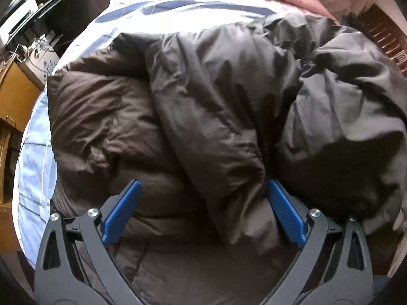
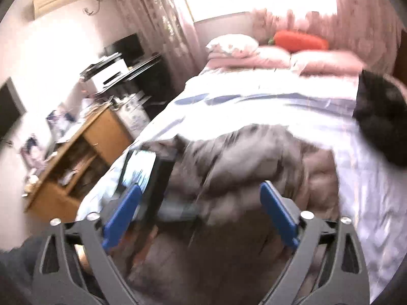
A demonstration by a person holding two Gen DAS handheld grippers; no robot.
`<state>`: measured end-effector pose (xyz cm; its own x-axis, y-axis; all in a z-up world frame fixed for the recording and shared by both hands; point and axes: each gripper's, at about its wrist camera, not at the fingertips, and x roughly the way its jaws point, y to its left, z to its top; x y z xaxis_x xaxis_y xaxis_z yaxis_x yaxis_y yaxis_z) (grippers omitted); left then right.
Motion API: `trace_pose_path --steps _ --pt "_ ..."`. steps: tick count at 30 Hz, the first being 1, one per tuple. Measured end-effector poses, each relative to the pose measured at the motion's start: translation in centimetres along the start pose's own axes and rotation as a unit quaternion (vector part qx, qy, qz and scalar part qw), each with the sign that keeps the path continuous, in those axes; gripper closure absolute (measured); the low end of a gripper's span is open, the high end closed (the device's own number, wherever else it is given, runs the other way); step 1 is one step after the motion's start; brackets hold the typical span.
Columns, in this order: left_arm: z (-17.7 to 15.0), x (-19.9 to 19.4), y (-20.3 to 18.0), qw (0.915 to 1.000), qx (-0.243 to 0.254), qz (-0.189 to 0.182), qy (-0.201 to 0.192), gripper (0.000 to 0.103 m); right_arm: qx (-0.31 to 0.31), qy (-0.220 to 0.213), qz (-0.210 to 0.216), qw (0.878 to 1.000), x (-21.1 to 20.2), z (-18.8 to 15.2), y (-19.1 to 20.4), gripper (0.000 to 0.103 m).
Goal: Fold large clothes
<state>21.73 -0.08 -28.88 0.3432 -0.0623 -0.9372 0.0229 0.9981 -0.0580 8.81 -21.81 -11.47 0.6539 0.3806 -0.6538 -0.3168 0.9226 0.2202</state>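
The dark puffy coat [image 1: 203, 106] lies bunched on the bed [image 1: 35, 152], filling the middle of the left wrist view, with one thick fold running from the upper middle down toward the lower centre and a rounder heap at the right of the frame. Its shell is slick, creased and padded, so I judge any fold could spring open or slide off the layer beneath once it is let go, and a pinch may catch only the thin outer fabric. The left hand-held gripper [image 1: 204, 190] hangs released over the coat, its blue pads [image 1: 124, 208] spread either side of the central fold without pressing it. The right hand-held gripper [image 2: 199, 193] is also released and empty, its view blurred. A wooden cabinet [image 2: 84, 157] stands at the left beside the bed.
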Motion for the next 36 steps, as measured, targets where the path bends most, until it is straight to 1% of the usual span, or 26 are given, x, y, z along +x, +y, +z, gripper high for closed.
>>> trace_pose_path --steps 1,2,4,5,7,9,10,12,14,16,18,20,21,22,24,25,26,27,28,29,30,31,32,33,35,36 --pt "-0.1 0.2 0.2 1.0000 -0.001 0.005 0.005 0.003 -0.020 0.024 -0.025 0.999 2.3 0.3 0.2 0.015" --pt "-0.3 0.2 0.5 0.9999 -0.001 0.009 0.007 0.003 -0.029 0.053 -0.043 0.997 4.7 0.0 0.1 0.025" --pt "-0.5 0.3 1.1 0.9997 -0.001 0.023 0.011 0.002 -0.027 0.110 -0.061 0.992 8.5 -1.8 -1.0 0.031" --pt "-0.7 0.5 1.6 0.9993 -0.001 0.035 0.015 0.002 -0.023 0.133 -0.067 0.989 9.8 -3.4 -1.5 0.032" --pt "-0.9 0.9 2.4 0.9982 -0.002 0.054 0.026 0.002 -0.009 0.161 -0.077 0.984 11.6 -6.6 -2.6 0.033" --pt "-1.2 1.6 2.9 0.9974 -0.007 0.058 0.041 0.002 0.005 0.197 -0.095 0.976 13.5 -9.9 -3.9 0.034" --pt "-1.4 2.2 3.2 0.9970 -0.014 0.052 0.055 0.002 0.002 0.217 -0.107 0.970 14.3 -11.6 -4.2 0.034" --pt "-1.3 3.0 3.4 0.9959 -0.021 0.051 0.072 0.002 -0.011 0.231 -0.119 0.966 15.5 -13.1 -4.3 0.034" --pt "-1.2 3.0 3.3 0.9957 -0.023 0.060 0.067 0.002 -0.023 0.226 -0.125 0.966 16.4 -13.7 -4.1 0.033" --pt "-1.0 1.9 2.6 0.9962 -0.008 0.079 0.035 0.002 -0.017 0.225 -0.119 0.967 17.0 -13.7 -4.4 0.031" --pt "-0.8 0.4 2.0 0.9952 0.011 0.097 -0.005 0.002 0.006 0.220 -0.097 0.971 16.6 -13.5 -5.0 0.031" --pt "-0.7 -1.1 1.6 0.9930 0.024 0.109 -0.040 0.002 0.033 0.210 -0.062 0.975 15.1 -12.8 -5.6 0.031" --pt "-0.5 -1.9 1.6 0.9917 0.026 0.112 -0.057 0.002 0.048 0.195 -0.036 0.979 13.5 -12.2 -5.8 0.031" --pt "-0.5 -2.6 1.7 0.9908 0.025 0.113 -0.070 0.002 0.055 0.181 -0.023 0.982 12.3 -11.7 -6.0 0.031" --pt "-0.1 -3.7 1.9 0.9905 0.016 0.110 -0.081 0.002 0.070 0.123 0.005 0.990 8.7 -10.2 -6.8 0.031" --pt "0.0 -4.0 2.3 0.9909 0.009 0.103 -0.085 0.002 0.075 0.088 0.003 0.993 7.0 -9.5 -7.5 0.031" --pt "0.4 -4.3 2.4 0.9918 0.002 0.093 -0.088 0.002 0.083 0.057 -0.017 0.995 5.6 -9.0 -8.4 0.027" --pt "0.7 -4.4 2.4 0.9927 -0.002 0.082 -0.088 0.002 0.097 0.040 -0.048 0.993 4.9 -8.8 -9.6 0.024" --pt "0.5 -5.1 1.9 0.9935 -0.003 0.073 -0.087 0.002 0.119 0.033 -0.082 0.989 4.4 -8.7 -10.9 0.018" --pt "0.5 -5.1 1.9 0.9944 -0.003 0.065 -0.084 0.002 0.170 0.039 -0.097 0.980 4.7 -9.3 -13.4 0.017" --pt "0.4 -5.1 1.8 0.9949 -0.002 0.061 -0.080 0.002 0.217 0.063 -0.082 0.971 5.9 -10.2 -15.6 0.017" --pt "0.4 -4.9 1.7 0.9954 0.000 0.061 -0.074 0.002 0.262 0.091 -0.061 0.959 7.0 -11.3 -17.5 0.017" --pt "0.2 -4.6 1.4 0.9956 0.001 0.061 -0.071 0.002 0.317 0.129 -0.028 0.939 8.9 -13.0 -19.0 0.016" --pt "0.0 -4.4 1.2 0.9959 0.002 0.062 -0.066 0.002 0.361 0.149 0.009 0.921 10.3 -14.3 -20.0 0.016" --pt "-0.2 -3.7 1.5 0.9968 0.000 0.059 -0.054 0.002 0.427 0.162 0.085 0.886 12.3 -17.0 -19.8 0.018" --pt "-0.3 -3.5 1.7 0.9971 -0.002 0.058 -0.050 0.002 0.420 0.162 0.092 0.888 12.6 -17.4 -18.9 0.023"
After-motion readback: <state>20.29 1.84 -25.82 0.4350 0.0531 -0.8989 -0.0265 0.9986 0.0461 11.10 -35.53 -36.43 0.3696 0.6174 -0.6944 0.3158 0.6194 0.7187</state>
